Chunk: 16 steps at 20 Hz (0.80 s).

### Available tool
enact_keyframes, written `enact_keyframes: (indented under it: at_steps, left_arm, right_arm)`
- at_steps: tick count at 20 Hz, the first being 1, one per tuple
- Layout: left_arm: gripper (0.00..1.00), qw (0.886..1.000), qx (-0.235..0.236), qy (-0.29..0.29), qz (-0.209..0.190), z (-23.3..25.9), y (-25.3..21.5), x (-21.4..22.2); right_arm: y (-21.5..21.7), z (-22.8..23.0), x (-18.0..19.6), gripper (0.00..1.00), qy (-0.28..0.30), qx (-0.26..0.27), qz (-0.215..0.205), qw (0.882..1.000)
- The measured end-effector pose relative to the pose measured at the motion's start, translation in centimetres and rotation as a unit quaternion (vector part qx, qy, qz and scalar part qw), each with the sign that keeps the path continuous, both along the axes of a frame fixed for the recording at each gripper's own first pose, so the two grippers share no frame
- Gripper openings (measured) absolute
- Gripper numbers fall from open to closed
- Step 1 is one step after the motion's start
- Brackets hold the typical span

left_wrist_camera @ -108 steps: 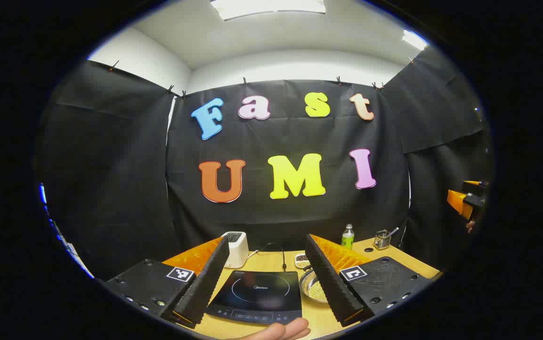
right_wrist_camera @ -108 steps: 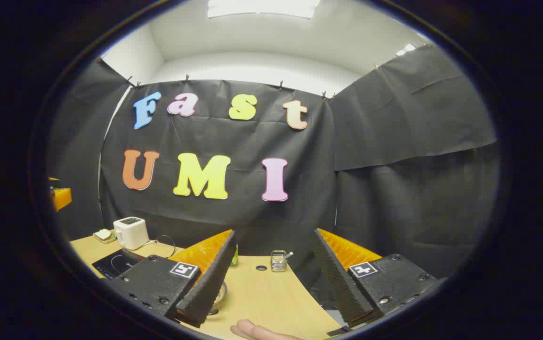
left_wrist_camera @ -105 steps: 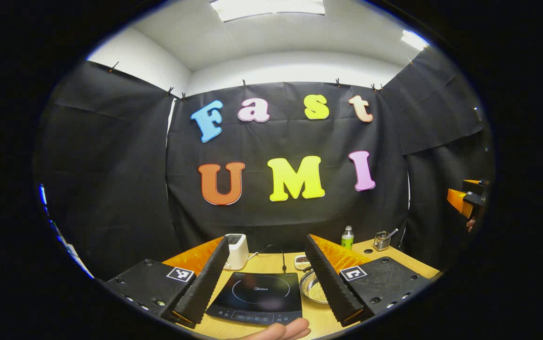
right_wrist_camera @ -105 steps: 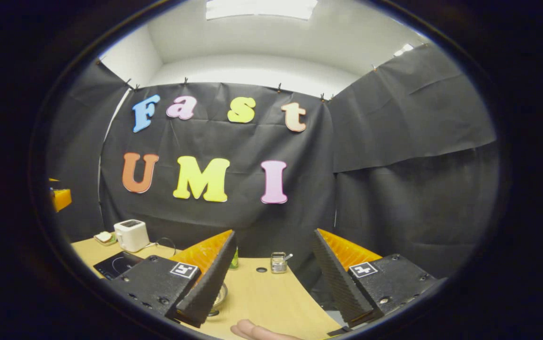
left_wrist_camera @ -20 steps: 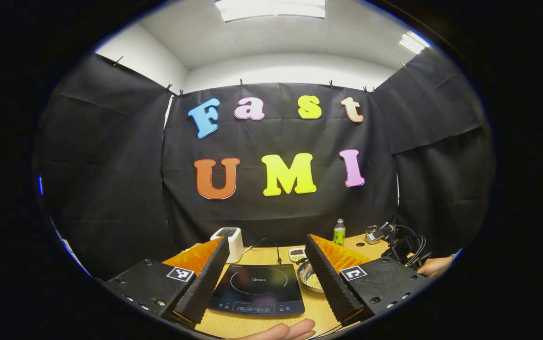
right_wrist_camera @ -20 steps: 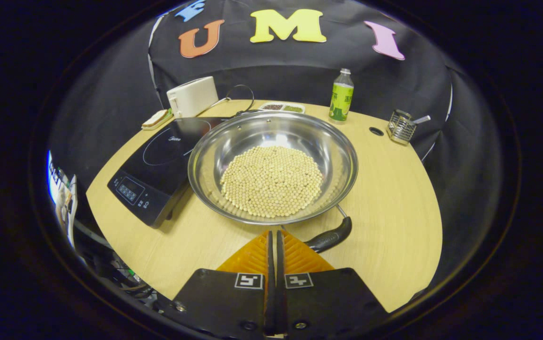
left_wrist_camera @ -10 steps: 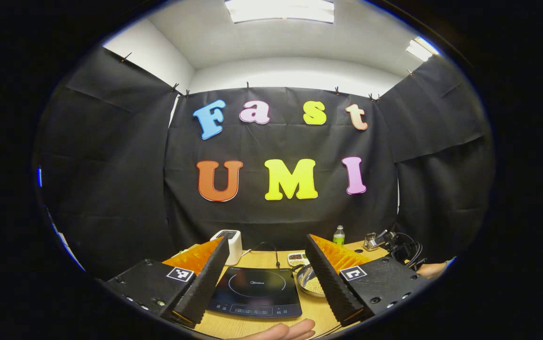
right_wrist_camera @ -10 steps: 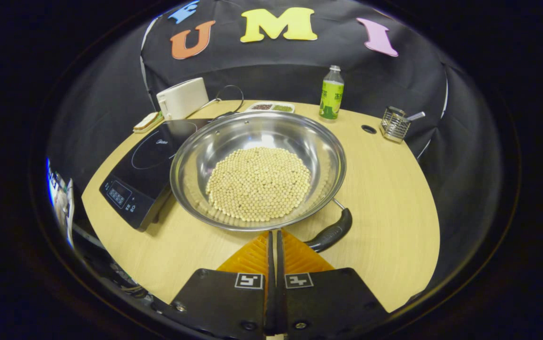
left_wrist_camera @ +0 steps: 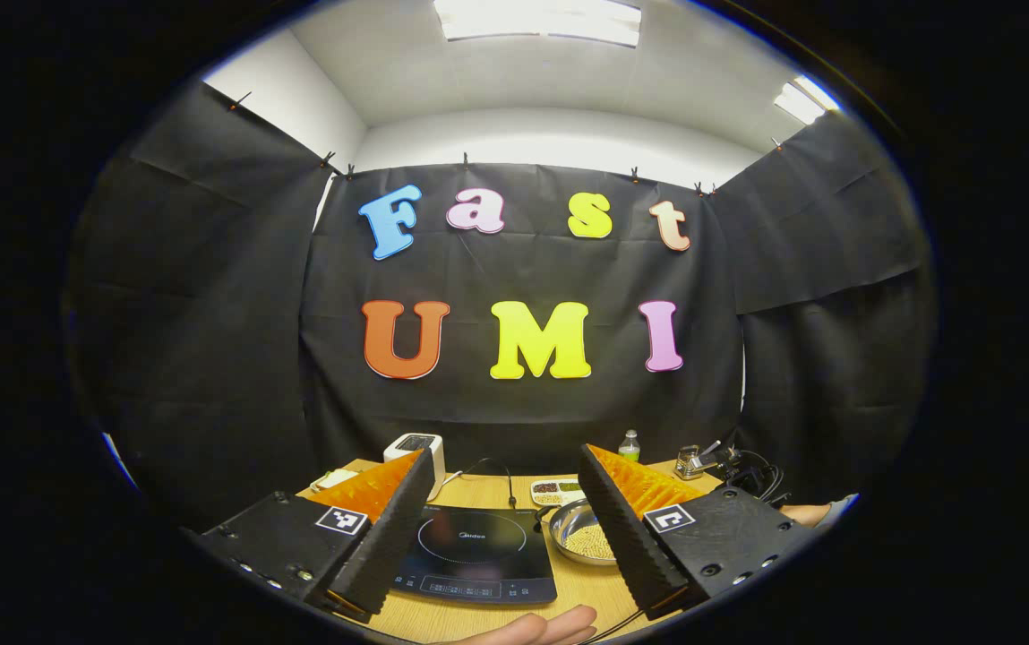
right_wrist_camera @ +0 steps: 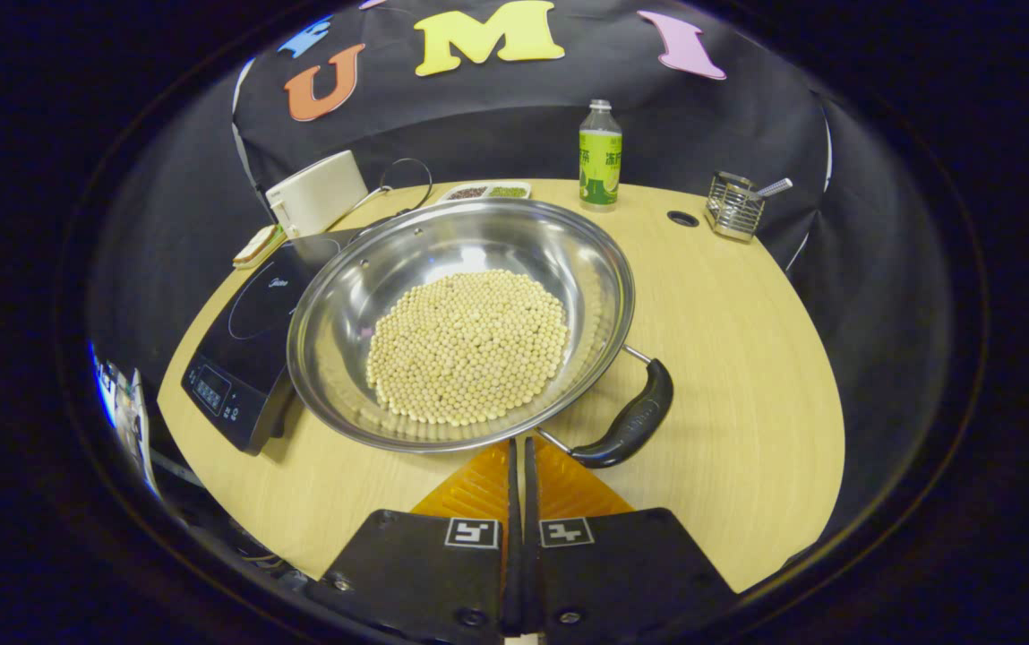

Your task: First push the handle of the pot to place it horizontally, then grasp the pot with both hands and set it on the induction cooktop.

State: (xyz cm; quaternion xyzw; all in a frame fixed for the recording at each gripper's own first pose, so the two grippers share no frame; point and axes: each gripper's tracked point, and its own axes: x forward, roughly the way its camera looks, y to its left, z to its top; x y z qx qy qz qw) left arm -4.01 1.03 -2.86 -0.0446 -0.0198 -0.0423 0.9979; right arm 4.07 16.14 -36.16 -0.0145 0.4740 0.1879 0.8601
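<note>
Right gripper (right_wrist_camera: 518,445) — fingers pressed together, empty — sits just below the round steel pot of pale beans (right_wrist_camera: 460,322); its black loop handle (right_wrist_camera: 629,419) lies at two o'clock, running eleven-to-five beside the black induction cooktop (right_wrist_camera: 250,336). Left gripper (left_wrist_camera: 505,520) hovers spread apart, farther off.

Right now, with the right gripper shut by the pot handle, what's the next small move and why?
Probably nudge the shut right gripper sideways against the black pot handle. The handle sits at the pot's near right rim, slanted rather than horizontal, and the pot rests on the table beside the induction cooktop.
</note>
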Motion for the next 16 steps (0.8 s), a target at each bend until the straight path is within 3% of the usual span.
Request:
enact_keyframes:
  at_steps: [7, 14, 16]
  left_arm:
    - [0.96, 1.000, 0.018, 0.009, 0.007, 0.2, -0.4, 0.8]
    - [0.96, 0.999, 0.020, 0.027, 0.041, -0.5, 0.1, 1.0]
    - [0.96, 0.999, 0.017, 0.026, 0.039, -0.4, 0.1, 1.5]
  right_arm:
    - [-0.3, 0.1, 0.7, 0.04, 0.022, 0.012, 0.009, 1.000]
    - [-2.8, 0.7, 3.0, 0.00, 0.002, 0.007, 0.014, 1.000]
    - [-3.6, 0.8, 4.1, 0.04, -0.010, -0.002, 0.012, 1.000]
